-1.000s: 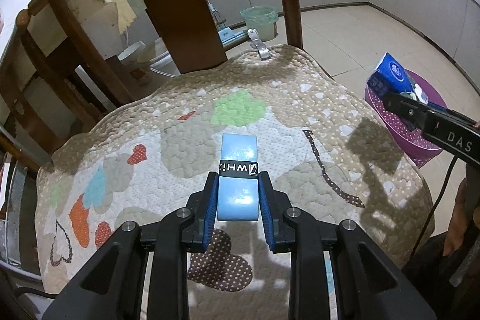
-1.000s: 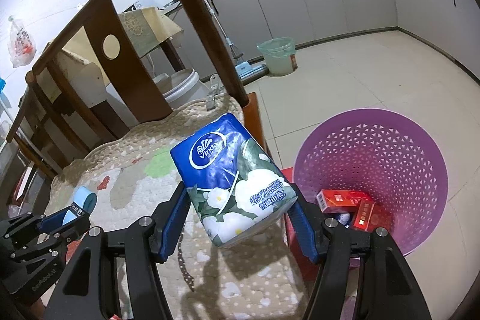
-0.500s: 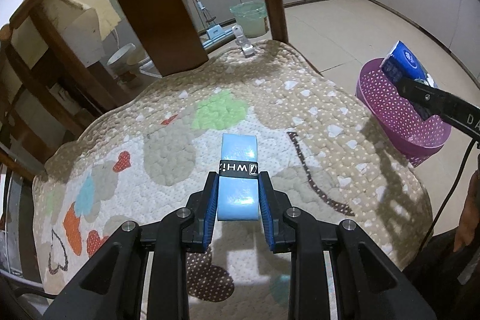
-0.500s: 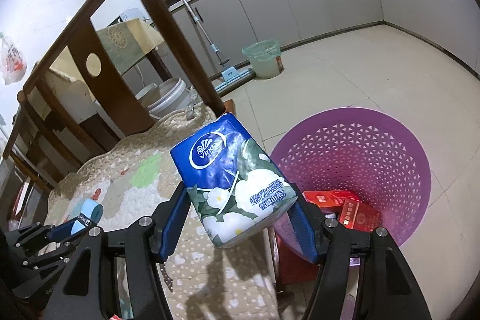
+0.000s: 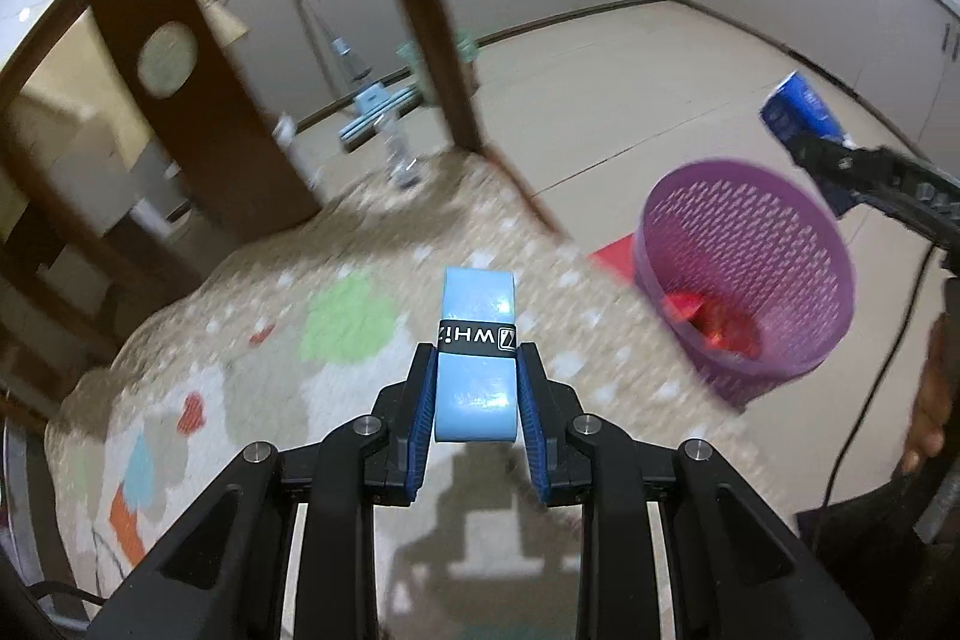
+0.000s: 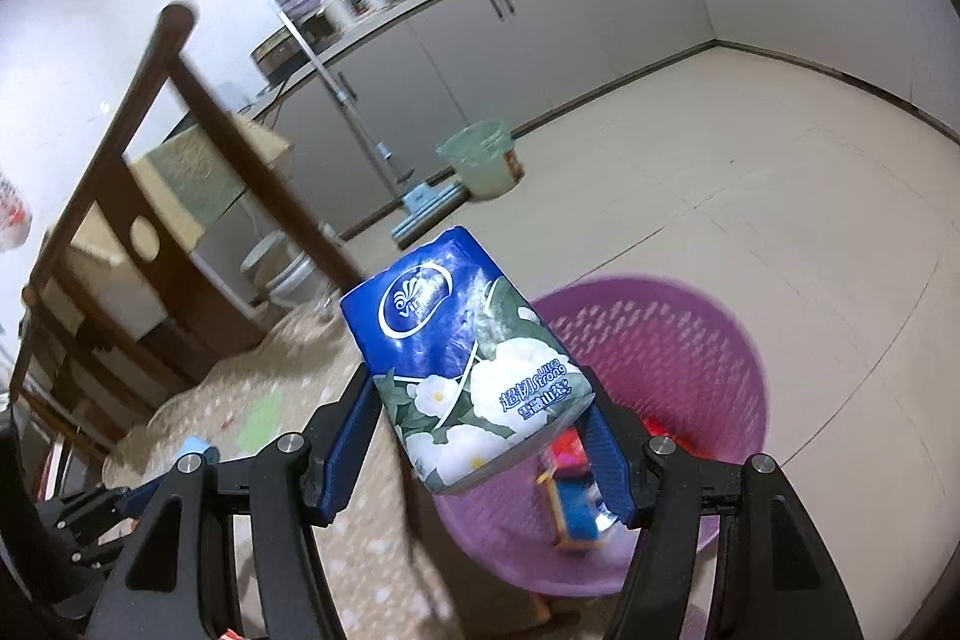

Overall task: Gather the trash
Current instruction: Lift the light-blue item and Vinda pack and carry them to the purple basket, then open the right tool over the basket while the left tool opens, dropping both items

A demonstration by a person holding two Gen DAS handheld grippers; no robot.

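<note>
Trash sat in both grippers. Furthest left, the left gripper (image 5: 477, 376) was clenched on a pale blue roll (image 5: 477, 340) with a black band, held above the quilted chair cushion (image 5: 336, 334). Next over, the right gripper (image 6: 486, 418) grasped a blue tissue pack (image 6: 462, 358) printed with white flowers, tilted, over the near rim of the purple basket (image 6: 690, 358). That basket stood on the floor just beside the chair, with red boxes (image 5: 714, 322) inside.
</note>
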